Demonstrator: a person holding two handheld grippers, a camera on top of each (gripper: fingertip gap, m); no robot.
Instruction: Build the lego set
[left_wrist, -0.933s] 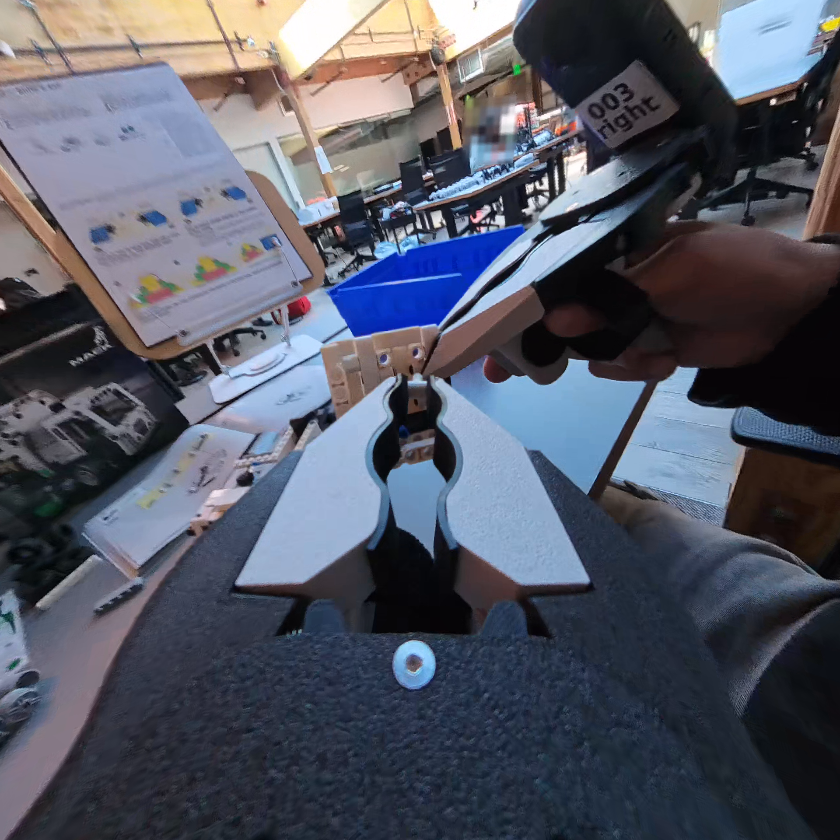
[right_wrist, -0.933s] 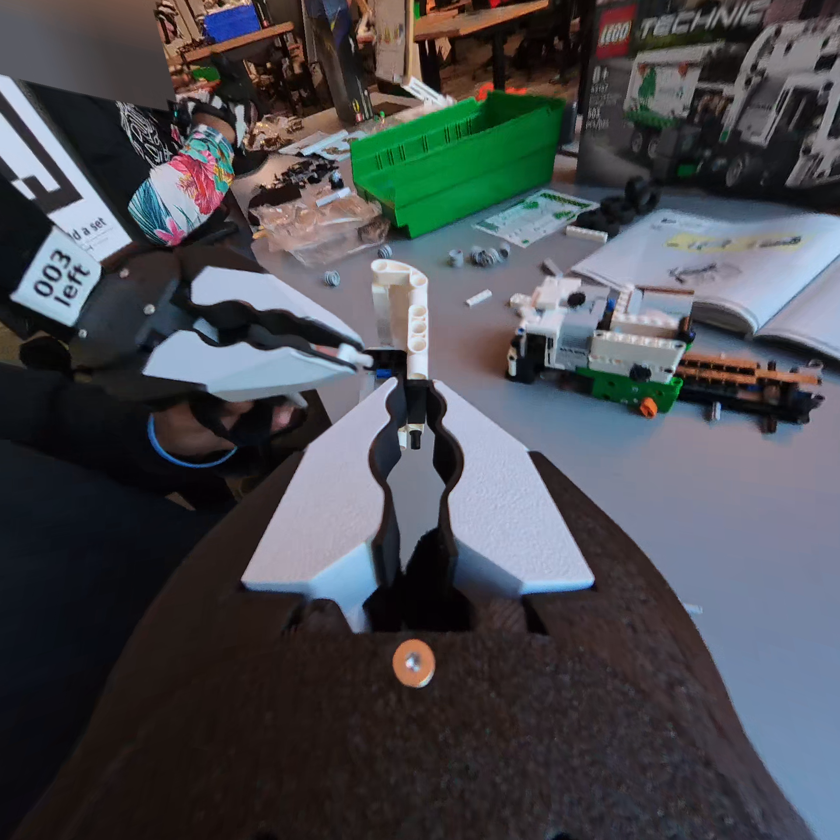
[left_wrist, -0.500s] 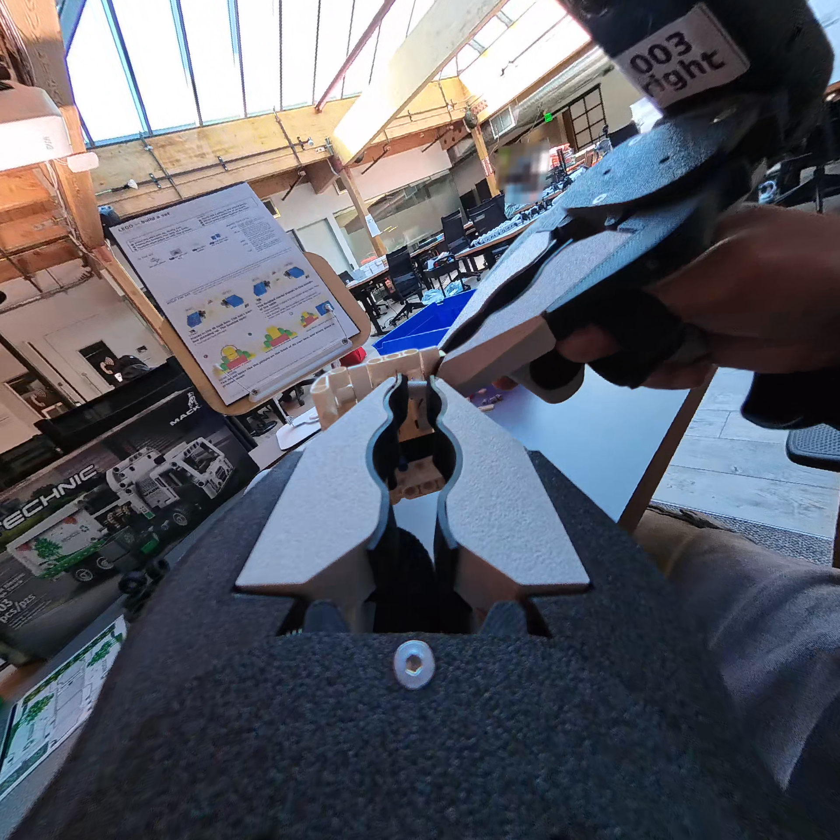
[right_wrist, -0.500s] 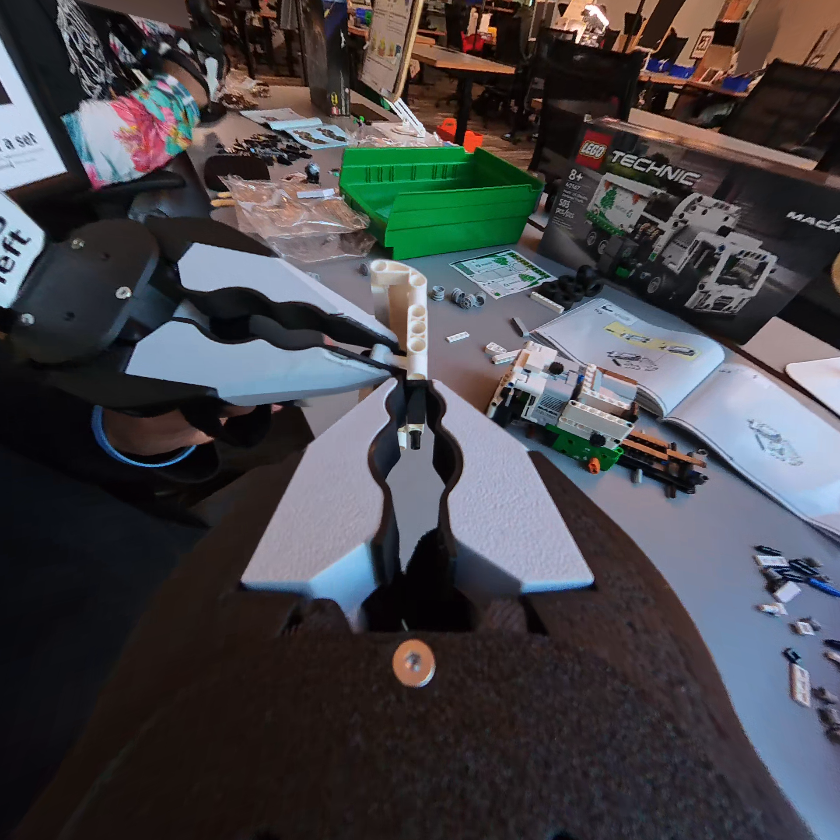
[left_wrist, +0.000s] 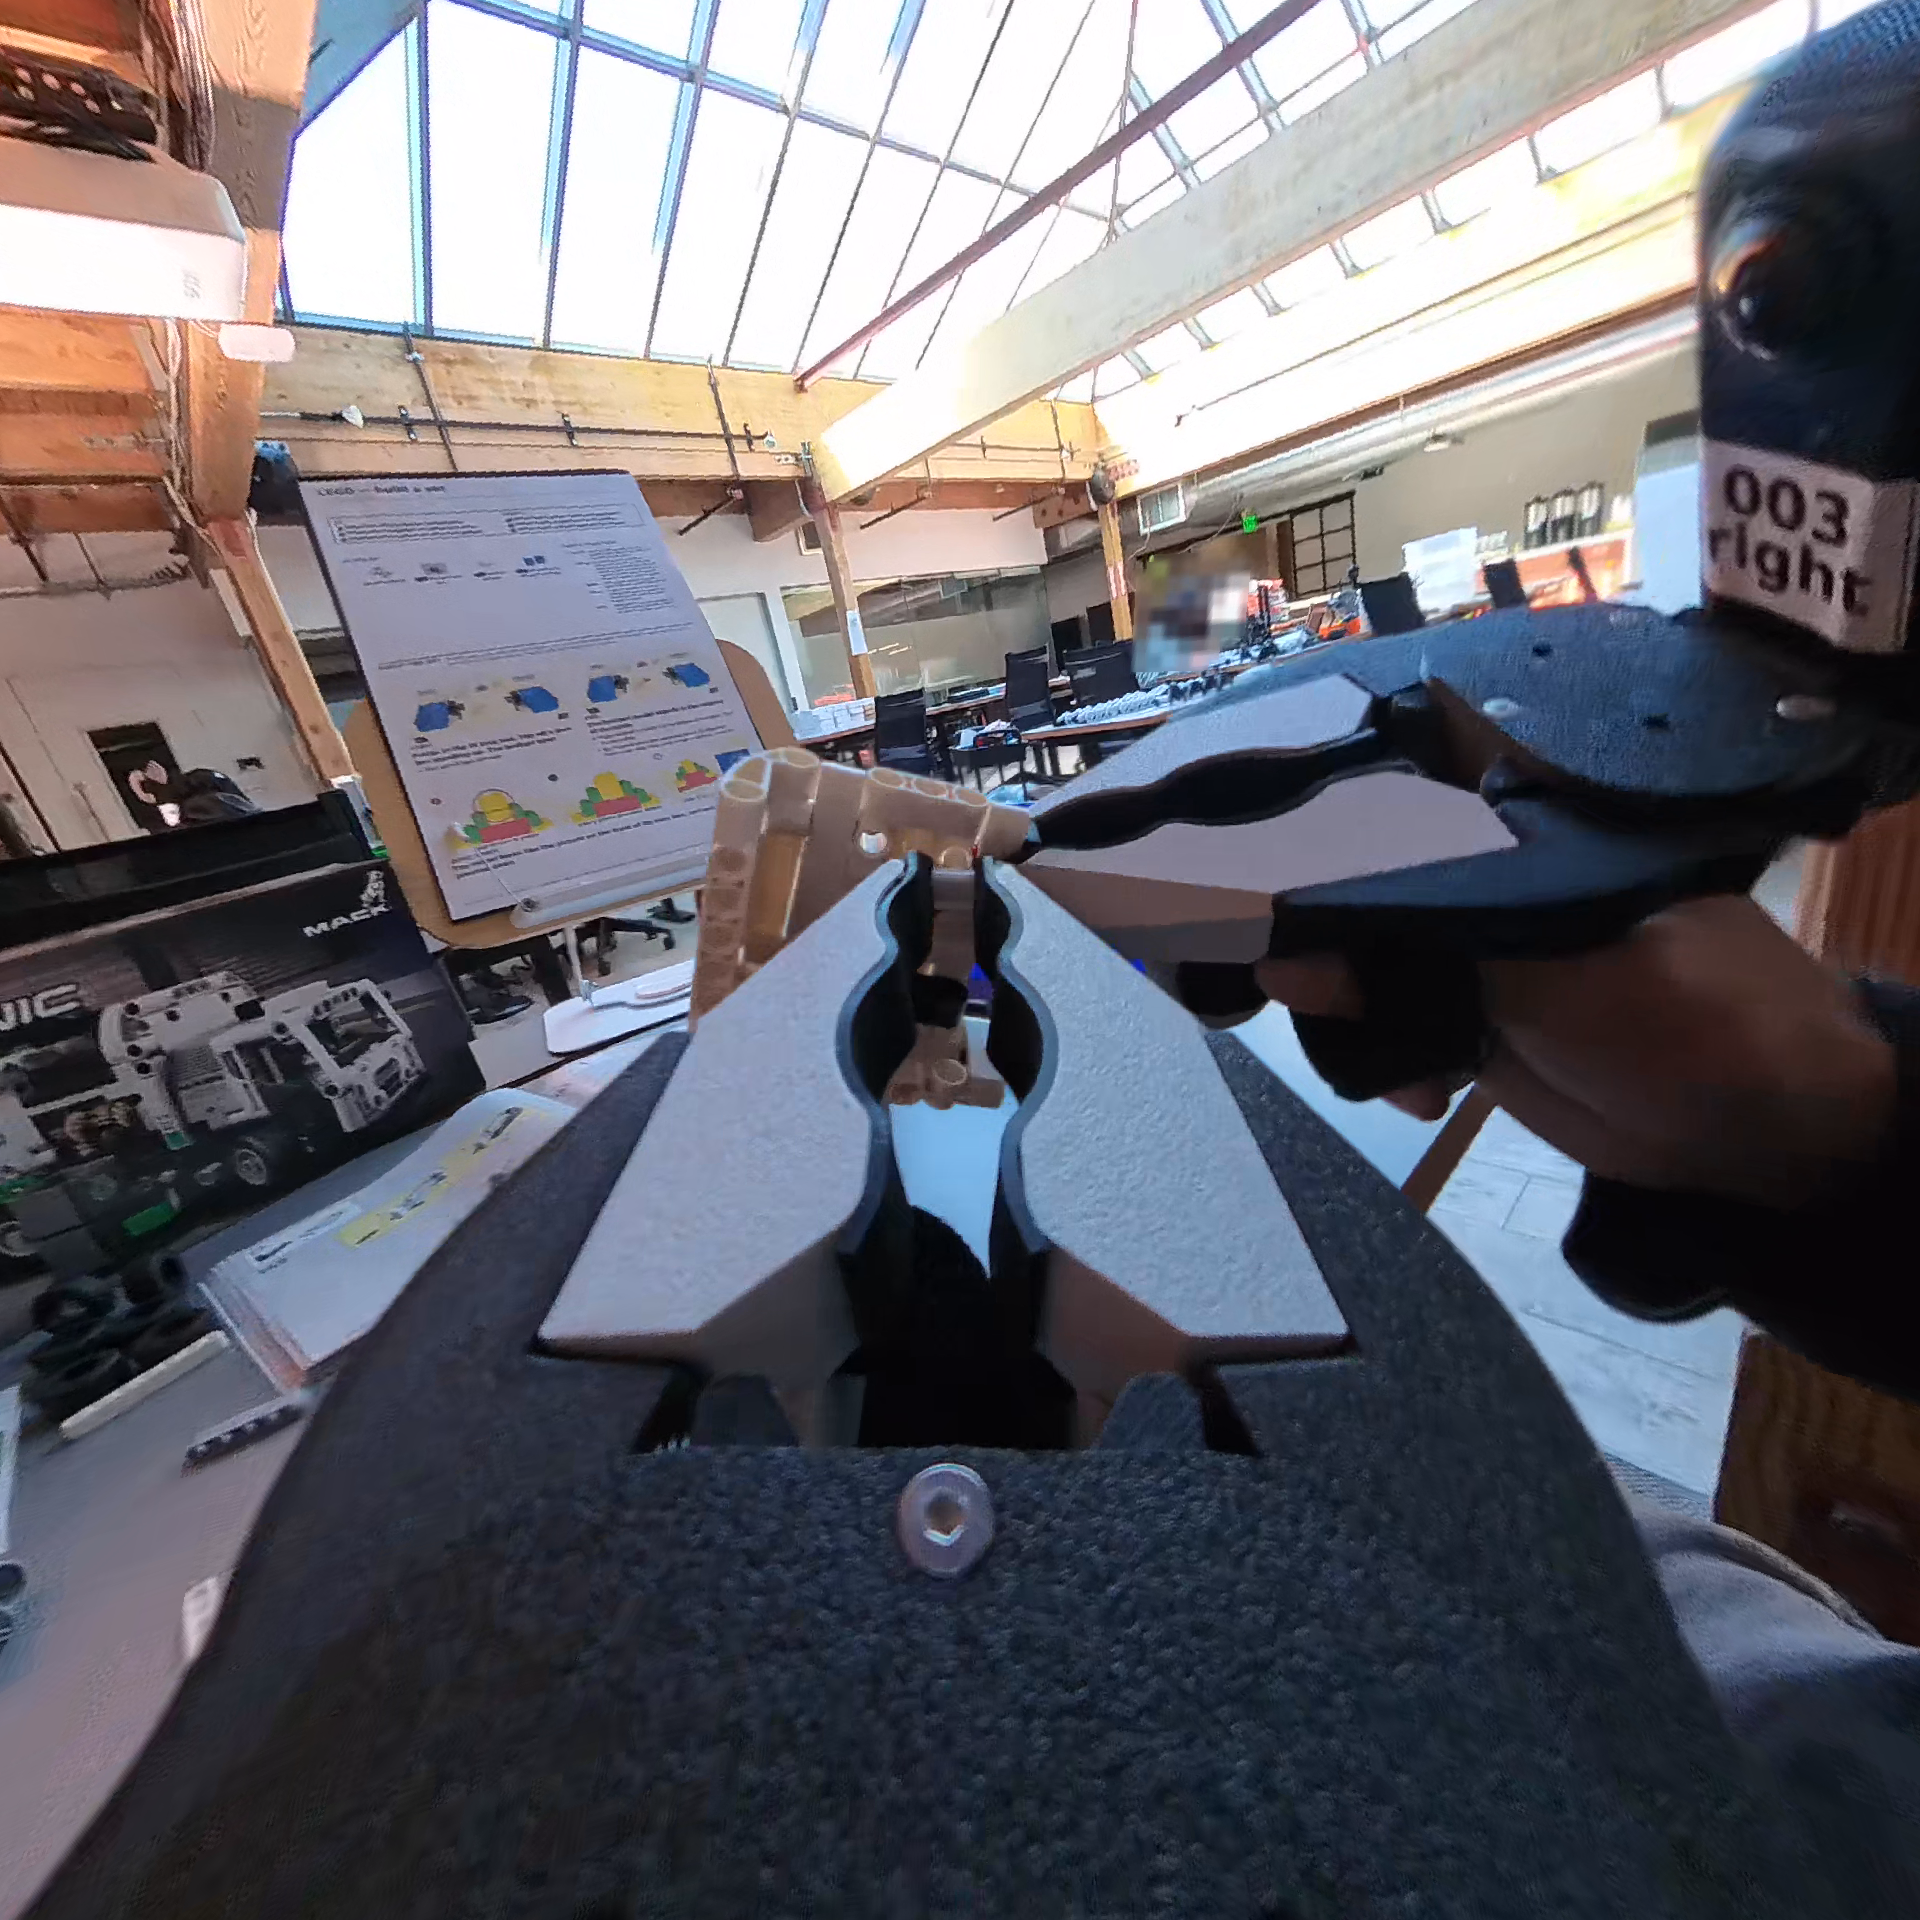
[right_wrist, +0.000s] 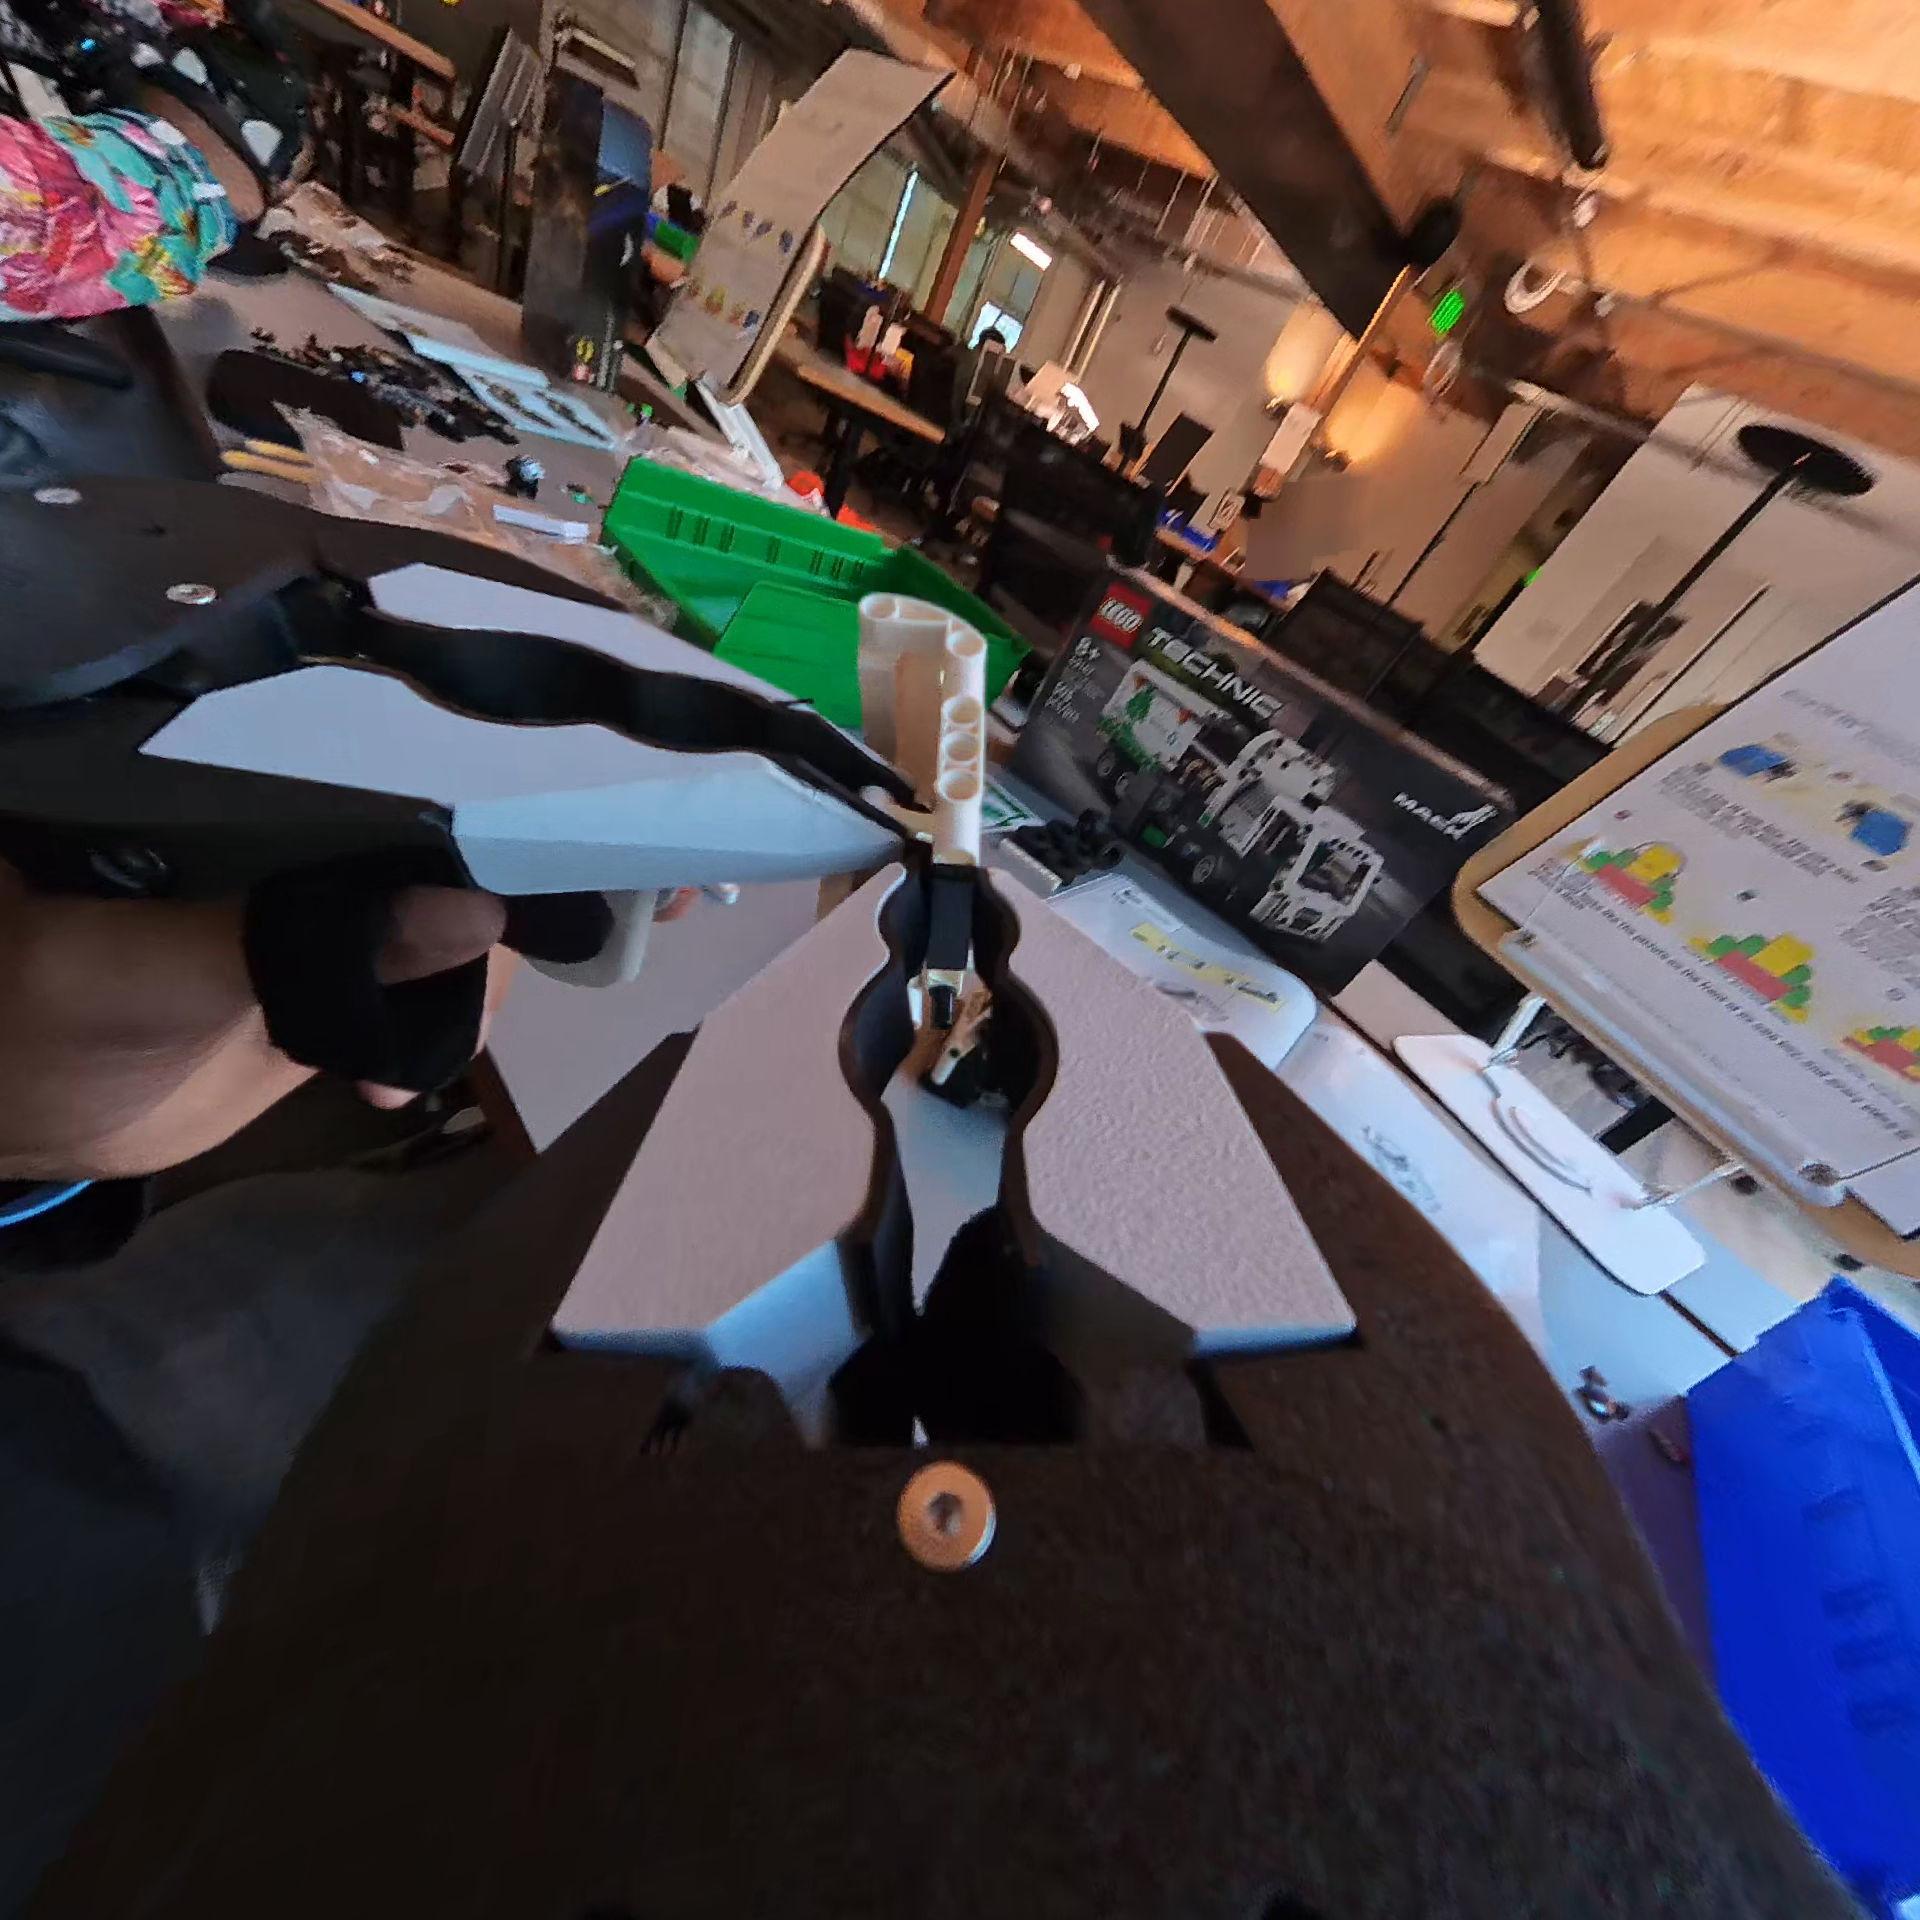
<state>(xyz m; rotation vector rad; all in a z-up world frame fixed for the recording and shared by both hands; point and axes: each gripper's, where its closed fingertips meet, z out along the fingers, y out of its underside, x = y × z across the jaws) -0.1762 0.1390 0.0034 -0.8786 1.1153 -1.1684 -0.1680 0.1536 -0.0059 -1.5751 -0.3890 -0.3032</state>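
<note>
White beam (right_wrist: 932, 724) held up in mid-air well above the table (right_wrist: 1455, 1174), pinched at its lower end by both left gripper (left_wrist: 942, 873) and right gripper (right_wrist: 940, 883), tips clamped, probably to press a black pin in.

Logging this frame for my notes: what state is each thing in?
Left tool: shut on white beam assembly.
Right tool: shut on the assembly's black connector.
White beam assembly: held in the air.
Green bin: open, on table.
Lego box: standing upright.
</note>
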